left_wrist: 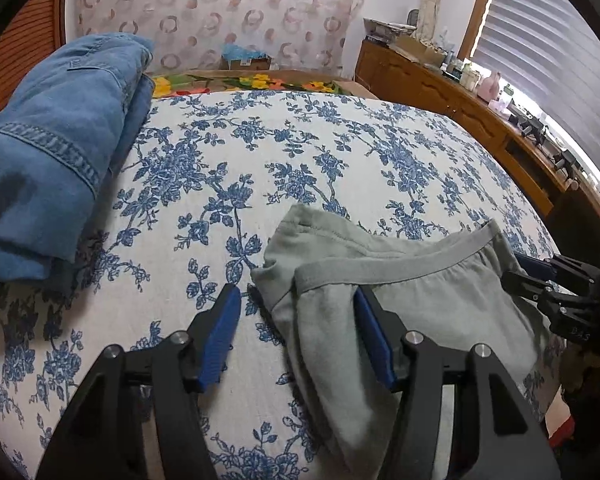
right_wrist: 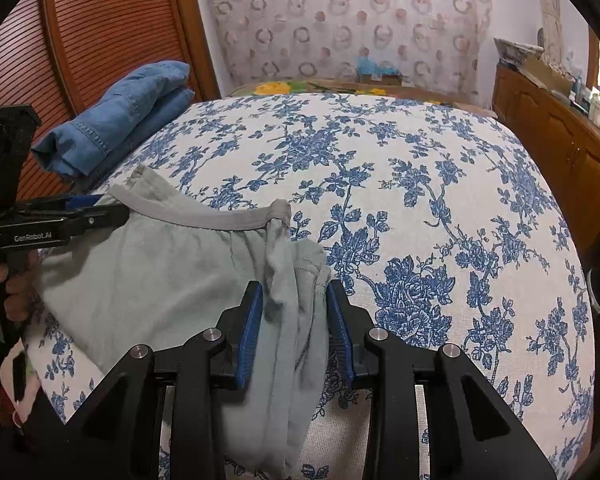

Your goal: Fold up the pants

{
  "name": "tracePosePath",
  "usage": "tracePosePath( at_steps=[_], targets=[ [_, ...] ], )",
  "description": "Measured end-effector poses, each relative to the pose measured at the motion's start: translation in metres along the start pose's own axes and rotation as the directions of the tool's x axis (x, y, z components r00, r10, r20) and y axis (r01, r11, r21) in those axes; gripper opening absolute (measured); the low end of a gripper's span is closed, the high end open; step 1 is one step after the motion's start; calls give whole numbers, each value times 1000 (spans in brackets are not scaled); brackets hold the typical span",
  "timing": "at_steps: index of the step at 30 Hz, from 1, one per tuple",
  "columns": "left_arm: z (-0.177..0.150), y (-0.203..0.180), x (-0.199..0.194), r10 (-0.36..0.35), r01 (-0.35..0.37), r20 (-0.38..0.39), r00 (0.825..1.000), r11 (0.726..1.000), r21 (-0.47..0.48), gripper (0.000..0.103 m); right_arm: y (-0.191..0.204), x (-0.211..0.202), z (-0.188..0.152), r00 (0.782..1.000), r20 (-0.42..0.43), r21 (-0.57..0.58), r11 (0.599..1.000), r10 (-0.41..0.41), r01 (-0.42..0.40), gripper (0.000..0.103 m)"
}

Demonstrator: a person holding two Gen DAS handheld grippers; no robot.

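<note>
Grey-green pants [left_wrist: 420, 300] lie rumpled on the flowered bedspread [left_wrist: 300, 160], waistband toward the far side. My left gripper [left_wrist: 296, 294] is open over the pants' left edge: the right pad rests on the cloth and the left pad stands clear of it on the bedspread. In the right wrist view the pants [right_wrist: 160, 272] spread to the left, and my right gripper [right_wrist: 295, 286] is shut on a bunched fold at their right side. Each gripper shows in the other view, the right gripper [left_wrist: 516, 272] at the waistband's right end and the left gripper [right_wrist: 116, 210] at its left end.
Folded blue jeans [left_wrist: 60, 120] sit at the bed's far left, also in the right wrist view [right_wrist: 120, 120]. A wooden cabinet [left_wrist: 440, 88] with clutter runs along the right. A slatted wooden door [right_wrist: 100, 32] stands behind the jeans. A hand [right_wrist: 16, 292] holds the left gripper.
</note>
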State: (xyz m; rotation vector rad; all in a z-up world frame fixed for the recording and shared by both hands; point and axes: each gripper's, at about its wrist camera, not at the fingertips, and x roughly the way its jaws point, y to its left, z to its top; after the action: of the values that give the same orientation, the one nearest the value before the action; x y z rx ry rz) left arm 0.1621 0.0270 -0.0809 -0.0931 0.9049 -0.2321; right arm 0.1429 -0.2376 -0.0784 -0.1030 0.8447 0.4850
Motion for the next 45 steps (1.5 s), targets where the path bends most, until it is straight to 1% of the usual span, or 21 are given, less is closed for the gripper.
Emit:
tracePosePath(
  at_steps=[3,5,7,8,9,10,13,16,20,24,29,35,41,45],
  targets=[
    [0,0,0,-5,5,6,1000,1000,3,58,0,0,0,1000,0,0,1000,3,-3,32],
    [-1,-1,0,-16,16,12,1000,1000,3,53,0,0,0,1000,0,2,1000,7,-7,32],
    [-2,-1,0,-45,45,14,999,999,-1,41,0,0,0,1000,0,2,1000,9,-9,32],
    [-1,-2,0,-51,51,15,999,999,-3,39,0,0,0,1000,0,1,1000,8,-8,32],
    [-2,-3,-1,-59,59,18,998,998,-2,32,-1,0,0,1000,0,1,1000,9,-9,31],
    [-3,-4,-2,-71,71,24,997,997,4,28,0,0,0,1000,0,0,1000,12,-12,28],
    [-5,-9,-6,-64,64,42,997,998,12,20,1,1,0,1000,-3,-9,1000,25,-25,22],
    [-7,-14,-14,-58,56,68,996,998,21,16,2,1,-1,999,-3,-8,999,42,-42,16],
    [-10,-22,-28,-52,48,102,993,998,39,15,4,0,-2,998,0,-6,998,59,-59,11],
    [-12,-26,-35,-51,46,121,991,998,42,14,5,-4,-2,997,12,-15,997,70,-70,10],
    [-14,-28,-43,-52,47,133,990,998,38,14,12,-15,-3,996,48,-34,996,80,-79,9],
    [-14,-35,-60,-52,43,169,984,997,59,14,20,-36,0,991,103,-54,996,82,-77,9],
    [-9,-42,-79,-62,48,212,975,996,70,14,27,-58,9,984,160,-84,994,80,-67,9],
    [-4,-47,-93,-64,45,244,968,996,83,14,30,-68,16,980,183,-103,993,77,-58,9]
  ],
)
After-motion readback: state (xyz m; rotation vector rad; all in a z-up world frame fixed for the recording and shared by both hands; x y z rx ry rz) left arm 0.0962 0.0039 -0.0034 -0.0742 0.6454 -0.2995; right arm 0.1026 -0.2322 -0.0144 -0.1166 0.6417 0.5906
